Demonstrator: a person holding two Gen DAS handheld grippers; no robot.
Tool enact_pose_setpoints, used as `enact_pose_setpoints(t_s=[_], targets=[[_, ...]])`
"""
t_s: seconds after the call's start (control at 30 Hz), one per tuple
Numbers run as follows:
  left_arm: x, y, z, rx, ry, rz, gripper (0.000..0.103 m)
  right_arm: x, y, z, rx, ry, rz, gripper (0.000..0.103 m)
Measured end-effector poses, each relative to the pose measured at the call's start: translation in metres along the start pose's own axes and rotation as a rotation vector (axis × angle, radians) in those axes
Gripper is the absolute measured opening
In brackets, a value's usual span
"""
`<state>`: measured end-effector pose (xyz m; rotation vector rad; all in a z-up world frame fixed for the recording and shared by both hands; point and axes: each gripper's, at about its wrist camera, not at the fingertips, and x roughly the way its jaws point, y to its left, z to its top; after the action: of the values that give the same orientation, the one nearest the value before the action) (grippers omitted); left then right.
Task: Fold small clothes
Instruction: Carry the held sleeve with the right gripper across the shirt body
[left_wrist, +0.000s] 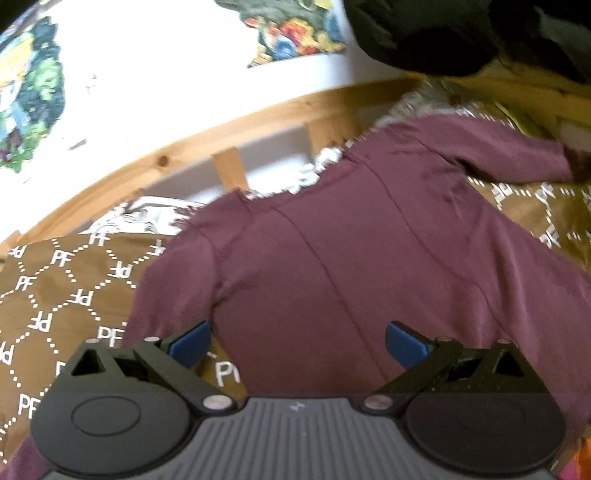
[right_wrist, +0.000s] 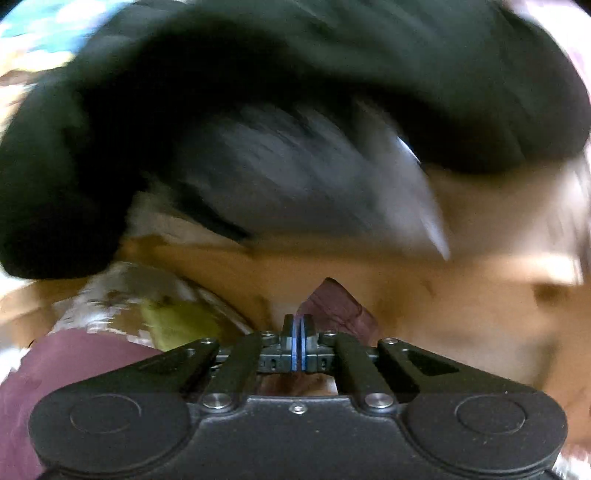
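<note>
A maroon long-sleeved top (left_wrist: 351, 251) lies spread on a brown patterned bedspread (left_wrist: 55, 280). One sleeve reaches out to the right, with its cuff (left_wrist: 570, 164) at the far end. My left gripper (left_wrist: 297, 343) hovers over the top's near edge, its blue pads (left_wrist: 192, 345) wide apart with nothing pinched. In the blurred right wrist view, my right gripper (right_wrist: 298, 325) is shut. A fold of maroon cuff (right_wrist: 334, 304) sticks up from between its pads.
A wooden bed rail (left_wrist: 184, 151) runs behind the top, below a white wall with cartoon pictures (left_wrist: 295, 33). A black garment (left_wrist: 461, 33) hangs at the upper right and fills the right wrist view as a blurred black mass (right_wrist: 258, 92). A yellow-green item (right_wrist: 177, 321) lies left of the right gripper.
</note>
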<state>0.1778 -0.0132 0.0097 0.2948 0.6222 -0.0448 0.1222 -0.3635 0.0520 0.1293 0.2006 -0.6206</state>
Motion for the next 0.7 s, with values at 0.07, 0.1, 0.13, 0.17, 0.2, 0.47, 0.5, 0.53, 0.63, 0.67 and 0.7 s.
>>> enact_pose_setpoints(t_s=[0.07, 0.1, 0.13, 0.17, 0.2, 0.47, 0.5, 0.53, 0.63, 0.67, 0.7], targets=[[-0.002, 0.007, 0.002, -0.024, -0.016, 0.015, 0.103, -0.014, 0.021, 0.006, -0.105, -0.085, 0.062, 0.001], [-0.003, 0.011, 0.002, -0.034, -0.023, 0.022, 0.103, -0.02, 0.031, 0.009, -0.146, -0.118, 0.089, 0.001], [-0.005, 0.014, 0.003, -0.045, -0.029, 0.03, 0.103, -0.027, 0.042, 0.01, -0.192, -0.154, 0.124, 0.001], [-0.006, 0.018, 0.003, -0.059, -0.036, 0.039, 0.103, -0.034, 0.053, 0.011, -0.239, -0.187, 0.166, 0.001], [-0.007, 0.022, 0.004, -0.072, -0.041, 0.045, 0.103, -0.041, 0.064, 0.011, -0.286, -0.218, 0.207, 0.001], [-0.006, 0.059, 0.005, -0.202, -0.047, 0.1, 0.103, -0.12, 0.158, -0.024, -0.758, -0.47, 0.608, 0.0], [-0.005, 0.064, 0.004, -0.221, -0.04, 0.1, 0.103, -0.129, 0.167, -0.032, -0.807, -0.479, 0.662, 0.0], [-0.005, 0.069, 0.003, -0.242, -0.034, 0.101, 0.103, -0.138, 0.174, -0.04, -0.854, -0.486, 0.714, 0.0], [-0.006, 0.086, -0.001, -0.306, -0.034, 0.105, 0.103, -0.164, 0.186, -0.061, -0.936, -0.489, 0.818, 0.0], [-0.007, 0.092, -0.002, -0.324, -0.034, 0.105, 0.103, -0.172, 0.191, -0.068, -0.952, -0.482, 0.849, 0.0], [-0.007, 0.096, -0.004, -0.336, -0.034, 0.107, 0.103, -0.18, 0.194, -0.074, -0.964, -0.471, 0.876, 0.0]])
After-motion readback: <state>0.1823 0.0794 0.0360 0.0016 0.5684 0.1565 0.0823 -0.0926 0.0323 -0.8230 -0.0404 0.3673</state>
